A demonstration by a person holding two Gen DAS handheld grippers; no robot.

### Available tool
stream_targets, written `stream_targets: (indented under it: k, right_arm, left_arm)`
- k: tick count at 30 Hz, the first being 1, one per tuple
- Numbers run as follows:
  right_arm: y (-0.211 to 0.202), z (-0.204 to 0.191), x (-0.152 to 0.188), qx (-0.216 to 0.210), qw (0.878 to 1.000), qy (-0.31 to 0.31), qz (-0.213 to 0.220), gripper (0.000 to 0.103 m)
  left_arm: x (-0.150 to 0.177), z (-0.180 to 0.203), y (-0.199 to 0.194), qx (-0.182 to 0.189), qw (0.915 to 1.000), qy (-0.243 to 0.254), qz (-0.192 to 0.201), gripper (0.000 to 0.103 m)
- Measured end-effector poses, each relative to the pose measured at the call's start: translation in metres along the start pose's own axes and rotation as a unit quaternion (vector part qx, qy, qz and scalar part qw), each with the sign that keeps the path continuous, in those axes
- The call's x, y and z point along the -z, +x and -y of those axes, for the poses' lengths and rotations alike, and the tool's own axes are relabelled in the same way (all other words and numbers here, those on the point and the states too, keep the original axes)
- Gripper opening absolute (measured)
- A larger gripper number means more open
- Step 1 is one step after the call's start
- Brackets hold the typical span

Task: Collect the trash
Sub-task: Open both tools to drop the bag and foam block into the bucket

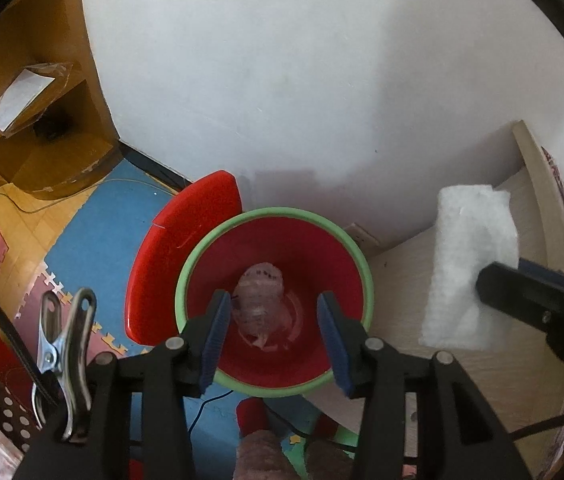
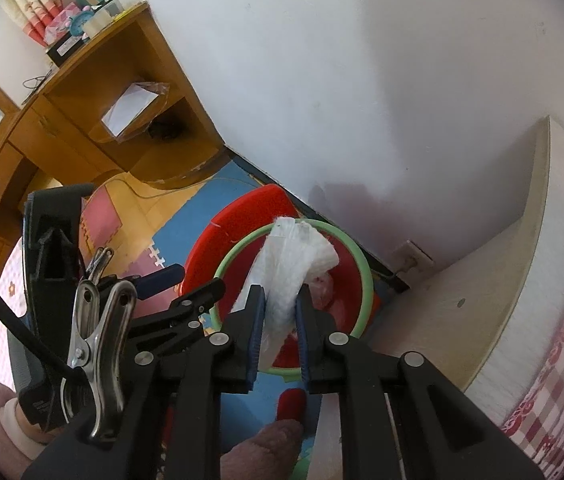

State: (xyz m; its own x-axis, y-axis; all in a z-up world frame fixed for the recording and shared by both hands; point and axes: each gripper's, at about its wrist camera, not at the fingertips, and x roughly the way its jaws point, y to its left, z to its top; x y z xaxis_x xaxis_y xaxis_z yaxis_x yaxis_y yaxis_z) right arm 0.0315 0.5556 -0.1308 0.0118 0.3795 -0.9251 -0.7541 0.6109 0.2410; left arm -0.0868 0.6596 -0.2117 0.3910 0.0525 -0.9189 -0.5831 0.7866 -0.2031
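The right gripper point(image 2: 278, 312) was clamped on a white foam sheet point(image 2: 294, 264), held above the red, green-rimmed trash bin point(image 2: 356, 264). The left gripper point(image 1: 274, 332) hung over the bin with jaws apart, crumpled clear plastic point(image 1: 260, 300) lying inside.

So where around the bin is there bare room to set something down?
Free: the blue mat between the desk and the bin's lid, and the pale ledge between the bin and the wall. Crowded: inside the bin, where a crumpled bag lies, and above it, where the right tongs hold white foam.
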Motion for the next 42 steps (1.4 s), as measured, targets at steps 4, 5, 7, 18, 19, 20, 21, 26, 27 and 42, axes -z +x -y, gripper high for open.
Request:
stream_targets:
  k: [4, 5, 7, 18, 19, 20, 21, 26, 27, 42]
  right_arm:
    - [0.000, 0.000, -0.001, -0.003, 1.000, 0.002, 0.001, 0.018]
    - [0.000, 0.000, 0.000, -0.003, 1.000, 0.002, 0.002, 0.020]
    - [0.000, 0.000, 0.000, -0.001, 1.000, 0.004, 0.005, 0.023]
    - [-0.006, -0.005, 0.003, 0.005, 1.000, 0.011, 0.011, 0.032]
    - [-0.007, -0.006, 0.003, 0.004, 1.000, 0.012, 0.012, 0.032]
    - [-0.008, -0.006, 0.003, 0.004, 1.000, 0.013, 0.012, 0.032]
    - [-0.009, -0.006, 0.004, 0.005, 1.000, 0.013, 0.013, 0.032]
    - [-0.014, -0.008, 0.006, 0.006, 1.000, 0.019, 0.017, 0.032]
    - [-0.015, -0.008, 0.007, 0.005, 1.000, 0.021, 0.018, 0.032]
    - [-0.051, -0.013, 0.029, -0.005, 0.998, 0.038, 0.043, 0.032]
  left_arm:
    - [0.002, -0.001, -0.003, -0.003, 1.0000, -0.006, -0.001, 0.047]
    - [0.003, 0.000, -0.003, -0.003, 1.0000, -0.008, -0.001, 0.047]
    - [0.004, 0.000, -0.003, -0.005, 0.9999, -0.009, -0.002, 0.047]
    - [0.007, -0.001, -0.012, -0.006, 0.9999, -0.014, 0.003, 0.047]
    - [0.007, 0.000, -0.013, -0.006, 0.9999, -0.014, 0.003, 0.047]
    - [0.007, 0.000, -0.013, -0.007, 0.9999, -0.014, 0.003, 0.047]
    - [0.007, 0.000, -0.015, -0.006, 0.9999, -0.013, 0.003, 0.047]
    - [0.008, 0.001, -0.024, -0.003, 1.0000, -0.006, 0.007, 0.047]
    - [0.008, 0.001, -0.026, -0.002, 1.0000, -0.005, 0.007, 0.047]
    - [0.008, 0.012, -0.062, 0.006, 0.9998, 0.017, 0.010, 0.047]
